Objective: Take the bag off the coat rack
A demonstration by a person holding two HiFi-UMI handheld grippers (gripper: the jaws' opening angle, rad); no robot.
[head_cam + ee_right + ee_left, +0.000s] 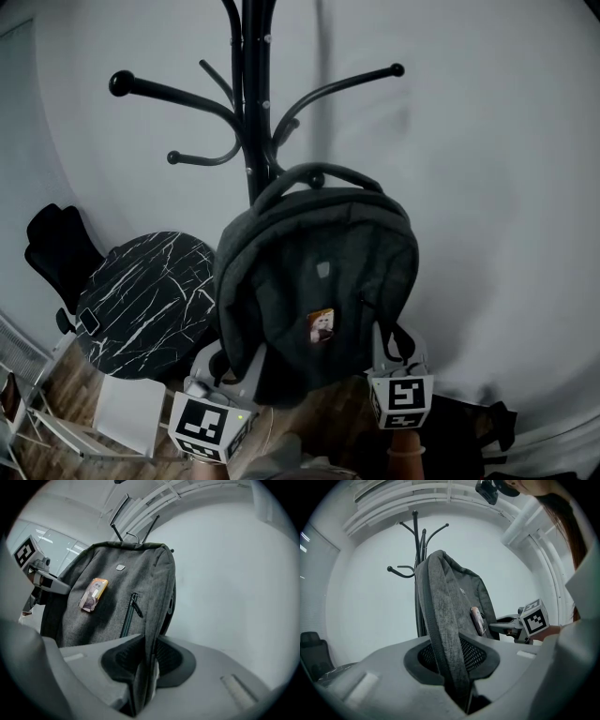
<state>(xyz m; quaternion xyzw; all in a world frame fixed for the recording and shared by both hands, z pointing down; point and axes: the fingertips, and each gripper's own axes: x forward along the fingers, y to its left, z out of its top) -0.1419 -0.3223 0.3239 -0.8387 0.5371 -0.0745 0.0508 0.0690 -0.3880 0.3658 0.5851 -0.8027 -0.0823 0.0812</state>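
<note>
White wall (pixel 487 187), bag (pixel 319 272) (on coat rack (pixel 255 94))

1. The wall (pixel 487 187) is plain and pale grey.
2. A round black table (pixel 150 300) with thin white lines stands low on the left.
3. A black chair (pixel 58 246) sits just beside the table, near the wall.
4. The floor (pixel 75 380) is brown wood.

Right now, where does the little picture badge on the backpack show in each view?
Head view: badge low centre, on the front of the backpack.
Left gripper view: just right of centre, seen edge-on.
Right gripper view: left of centre.
Shared landmark: the coat rack hooks above the backpack.
</note>
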